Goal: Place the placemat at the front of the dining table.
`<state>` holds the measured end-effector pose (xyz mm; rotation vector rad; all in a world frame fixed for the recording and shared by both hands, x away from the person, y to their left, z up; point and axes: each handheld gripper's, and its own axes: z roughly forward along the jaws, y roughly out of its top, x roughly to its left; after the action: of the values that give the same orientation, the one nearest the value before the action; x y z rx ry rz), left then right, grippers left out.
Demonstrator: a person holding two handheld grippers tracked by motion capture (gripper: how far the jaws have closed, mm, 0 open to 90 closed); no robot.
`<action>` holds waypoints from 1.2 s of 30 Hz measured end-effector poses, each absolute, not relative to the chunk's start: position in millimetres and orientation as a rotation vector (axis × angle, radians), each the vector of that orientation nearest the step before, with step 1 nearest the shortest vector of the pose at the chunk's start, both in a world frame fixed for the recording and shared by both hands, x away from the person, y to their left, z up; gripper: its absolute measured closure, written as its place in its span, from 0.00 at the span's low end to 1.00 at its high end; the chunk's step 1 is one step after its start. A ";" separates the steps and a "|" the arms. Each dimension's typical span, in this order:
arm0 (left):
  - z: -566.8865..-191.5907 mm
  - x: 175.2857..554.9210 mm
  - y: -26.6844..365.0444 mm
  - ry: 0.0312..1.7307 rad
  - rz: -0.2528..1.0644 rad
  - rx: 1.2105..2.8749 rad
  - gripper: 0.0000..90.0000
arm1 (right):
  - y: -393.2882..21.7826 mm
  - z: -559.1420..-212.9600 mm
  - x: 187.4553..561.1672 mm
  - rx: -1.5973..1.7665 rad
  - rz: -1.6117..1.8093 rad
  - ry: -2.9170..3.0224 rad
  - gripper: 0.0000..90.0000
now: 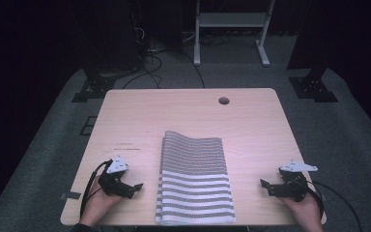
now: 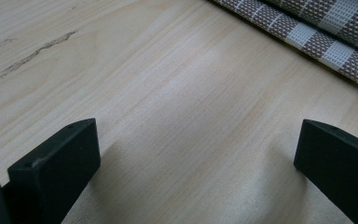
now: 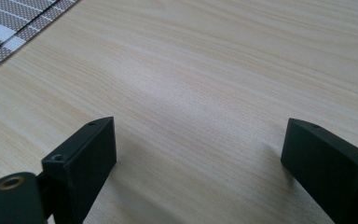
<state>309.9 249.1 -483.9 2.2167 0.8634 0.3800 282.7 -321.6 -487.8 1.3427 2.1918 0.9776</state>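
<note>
A striped cloth (image 1: 194, 181) of coarse open weave, brown and white with a matt finish, lies on a pale wood-grain tabletop (image 1: 251, 121) that looks smooth with a soft sheen. Just before the left tool (image 2: 196, 154), the grain shows a darker streak. Both tools' jaws look like matt black plastic.
</note>
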 end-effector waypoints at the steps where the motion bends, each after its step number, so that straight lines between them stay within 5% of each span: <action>1: -484.0 310.0 249.2 0.866 0.381 2.215 0.00 | -321.1 -488.0 282.7 1.339 0.974 2.191 0.10; 36: -462.8 304.6 239.1 0.848 0.333 2.137 0.00 | -319.9 -488.0 282.4 1.336 0.955 2.188 0.10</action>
<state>304.6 239.1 -462.8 2.1372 0.8482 0.3326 282.4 -319.9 -488.0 1.3361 2.1876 0.9554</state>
